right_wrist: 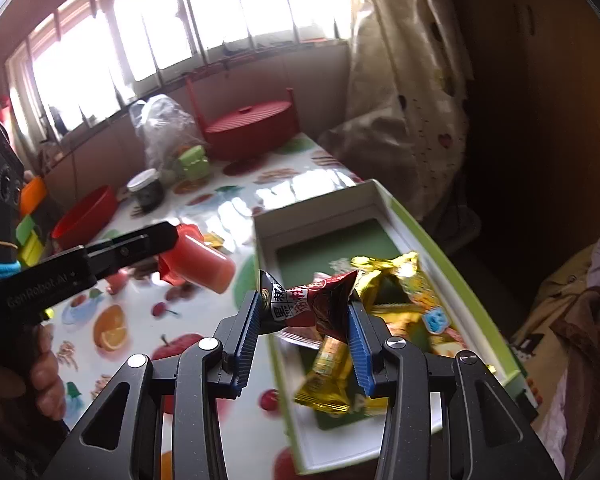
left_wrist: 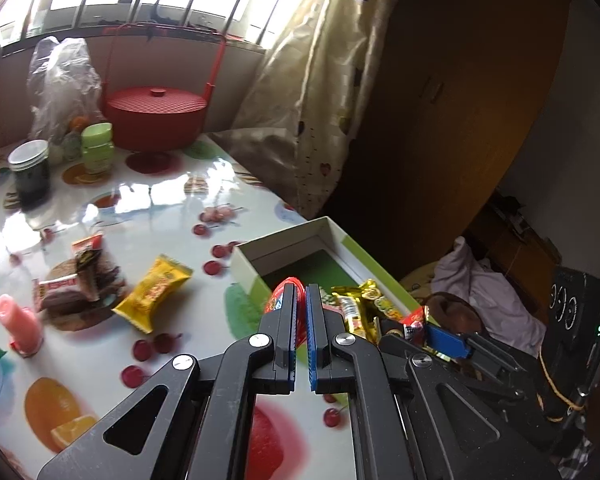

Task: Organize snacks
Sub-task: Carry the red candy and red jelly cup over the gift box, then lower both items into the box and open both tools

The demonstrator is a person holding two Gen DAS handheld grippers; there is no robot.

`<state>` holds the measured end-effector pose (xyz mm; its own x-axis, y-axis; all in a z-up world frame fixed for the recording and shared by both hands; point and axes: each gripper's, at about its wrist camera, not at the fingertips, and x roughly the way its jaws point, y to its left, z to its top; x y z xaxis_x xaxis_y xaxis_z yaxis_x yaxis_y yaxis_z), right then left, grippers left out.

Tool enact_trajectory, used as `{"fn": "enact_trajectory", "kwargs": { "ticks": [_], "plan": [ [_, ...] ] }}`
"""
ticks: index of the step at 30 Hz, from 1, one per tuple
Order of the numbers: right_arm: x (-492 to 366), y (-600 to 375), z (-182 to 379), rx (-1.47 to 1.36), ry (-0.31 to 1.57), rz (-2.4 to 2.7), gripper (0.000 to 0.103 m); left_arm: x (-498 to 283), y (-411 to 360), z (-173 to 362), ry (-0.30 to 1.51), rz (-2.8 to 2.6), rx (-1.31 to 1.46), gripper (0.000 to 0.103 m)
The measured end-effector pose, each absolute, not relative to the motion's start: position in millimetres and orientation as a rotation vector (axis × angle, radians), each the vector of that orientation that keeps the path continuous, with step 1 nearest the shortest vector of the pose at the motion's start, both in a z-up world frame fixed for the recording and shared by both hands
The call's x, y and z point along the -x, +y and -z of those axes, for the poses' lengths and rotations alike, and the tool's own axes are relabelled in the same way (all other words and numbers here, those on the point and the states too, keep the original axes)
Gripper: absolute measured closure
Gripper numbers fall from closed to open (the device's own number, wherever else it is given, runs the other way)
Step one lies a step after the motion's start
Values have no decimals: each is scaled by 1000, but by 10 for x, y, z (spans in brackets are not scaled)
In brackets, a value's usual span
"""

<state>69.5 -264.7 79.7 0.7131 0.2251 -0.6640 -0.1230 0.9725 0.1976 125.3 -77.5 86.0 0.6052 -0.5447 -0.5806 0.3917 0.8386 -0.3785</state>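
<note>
The table (left_wrist: 172, 200), under a glossy fruit-print cloth, fills the left of both views, and the open box (right_wrist: 452, 240) with green-edged walls sits at its right edge, already holding several gold-wrapped snacks (right_wrist: 404, 280). The right gripper (right_wrist: 304, 316) hangs over the box's near end, jaws partly open and pressed on a dark red snack packet (right_wrist: 320, 300); it looks light, crinkly and slippery, best pinched across its middle as here. The left gripper (left_wrist: 301, 300) has its jaws shut on a red wrapper edge (left_wrist: 284, 286); the right wrist view shows it as a pink-red jelly cup (right_wrist: 198, 260) carried left of the box. Only the left view shows the yellow packet (left_wrist: 154, 294), brown packets (left_wrist: 80, 276) and pink tube (left_wrist: 18, 320) lying loose on the table.
</note>
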Motion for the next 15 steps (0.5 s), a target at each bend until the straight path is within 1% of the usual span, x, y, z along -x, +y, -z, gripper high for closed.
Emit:
{"fn": "enact_trajectory", "kwargs": {
  "ticks": [15],
  "plan": [
    [-570,-2966,-566,-134,816,-102,63,-1381,-1166,-635,810,607,213,99]
  ]
}}
